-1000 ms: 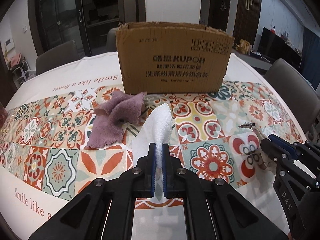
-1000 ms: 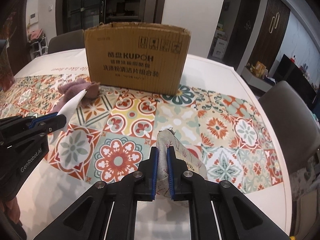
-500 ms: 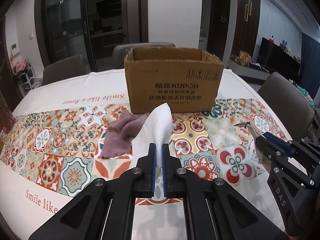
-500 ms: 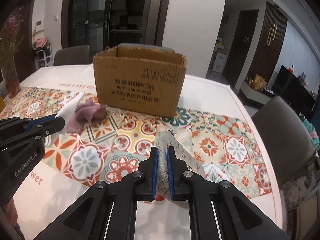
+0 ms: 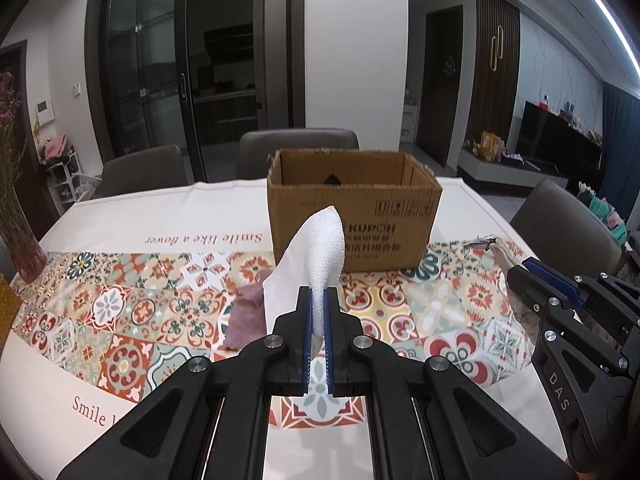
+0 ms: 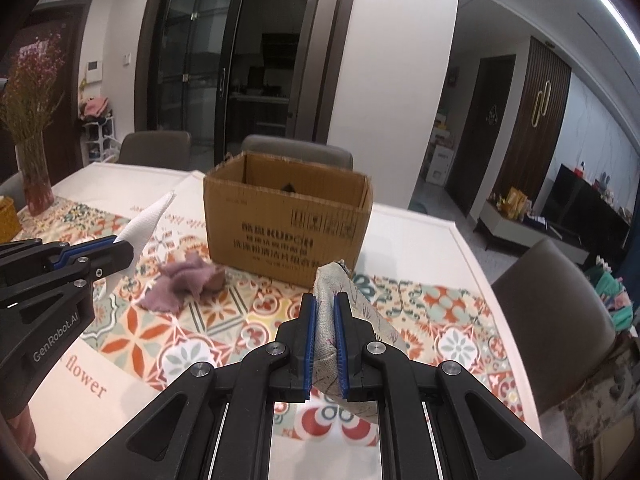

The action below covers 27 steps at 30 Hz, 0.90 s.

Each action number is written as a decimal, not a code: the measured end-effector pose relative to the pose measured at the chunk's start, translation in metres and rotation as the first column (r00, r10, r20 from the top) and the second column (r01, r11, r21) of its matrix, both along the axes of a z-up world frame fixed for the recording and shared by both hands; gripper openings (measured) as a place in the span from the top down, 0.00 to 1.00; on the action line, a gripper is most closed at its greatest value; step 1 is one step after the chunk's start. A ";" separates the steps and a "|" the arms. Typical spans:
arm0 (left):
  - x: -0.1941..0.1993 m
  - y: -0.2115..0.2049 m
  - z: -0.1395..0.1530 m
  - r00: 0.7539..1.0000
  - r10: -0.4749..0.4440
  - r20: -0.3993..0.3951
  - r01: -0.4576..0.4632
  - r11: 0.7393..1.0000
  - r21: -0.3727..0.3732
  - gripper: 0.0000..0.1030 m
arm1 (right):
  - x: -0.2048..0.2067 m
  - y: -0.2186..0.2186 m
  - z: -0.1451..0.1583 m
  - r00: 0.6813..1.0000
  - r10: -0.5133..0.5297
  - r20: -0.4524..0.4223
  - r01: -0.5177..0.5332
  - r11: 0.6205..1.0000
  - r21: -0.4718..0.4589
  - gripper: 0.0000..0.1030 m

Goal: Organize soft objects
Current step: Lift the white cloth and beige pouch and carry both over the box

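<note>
Two hand-held grippers are raised above a dining table (image 5: 132, 216) covered with a tile-patterned cloth. In the left wrist view, the left gripper (image 5: 316, 332) sits at the lower centre of the frame, its jaws clamped on a white cloth (image 5: 316, 252) that stands up in a point in front of the box. In the right wrist view, the right gripper (image 6: 324, 336) at the lower centre grips a beige printed cloth (image 6: 340, 300), pinched between its blue pads (image 6: 308, 332).

An open cardboard box (image 5: 352, 216) stands at the centre of both views, beyond both grippers and apart from them. Something small and dark shows at its back wall; the floor of the box is out of sight, so what it holds cannot be told.

A purple cloth (image 6: 180, 284) lies crumpled on the table at the centre left of the right wrist view, just in front of the box's left corner.

As a judgement, the task is partly under way: two cloths are lifted but not yet in the box, and the purple one is untouched.
</note>
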<state>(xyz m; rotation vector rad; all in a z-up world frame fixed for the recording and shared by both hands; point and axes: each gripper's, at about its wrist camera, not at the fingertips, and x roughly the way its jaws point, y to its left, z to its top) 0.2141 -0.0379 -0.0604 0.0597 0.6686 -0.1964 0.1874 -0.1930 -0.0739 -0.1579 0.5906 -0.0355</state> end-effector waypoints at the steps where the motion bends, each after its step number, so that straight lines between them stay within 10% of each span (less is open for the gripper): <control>1: 0.000 0.000 0.004 1.000 0.000 0.007 0.000 1.000 -0.004 0.93 | 0.000 0.000 0.003 1.000 0.001 0.011 -0.001 1.000 -0.003 0.90; 27: 0.024 0.002 0.057 0.987 -0.008 0.160 0.013 0.999 -0.031 0.93 | 0.025 0.013 0.057 0.976 0.080 0.205 -0.064 0.995 -0.082 0.91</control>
